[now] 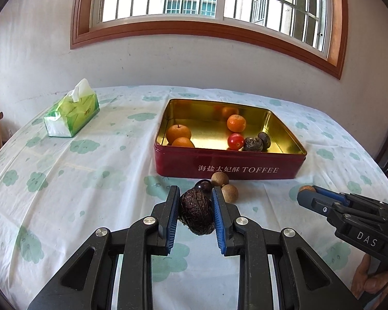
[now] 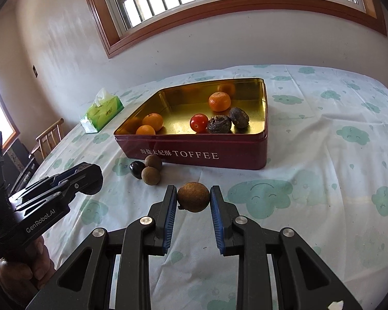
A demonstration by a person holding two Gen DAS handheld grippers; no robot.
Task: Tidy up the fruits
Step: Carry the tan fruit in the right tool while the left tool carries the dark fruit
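We hold a wrinkled dark fruit [image 1: 197, 211] pinched in the left gripper [image 1: 196, 193] and a round brown fruit [image 2: 194, 196] clamped in the right gripper [image 2: 193, 193], both above the tabletop [image 1: 64, 180] just short of the red tin [image 1: 230, 166]. The round one is caught only at the fingers' tips and could roll free; either could clip the tin's near wall. The dark fruit's long axis runs along the fingers, pointing toward the tin.

Both wrist views close, angled down over table; shared: toffee tin [image 1: 229, 166], window wall.
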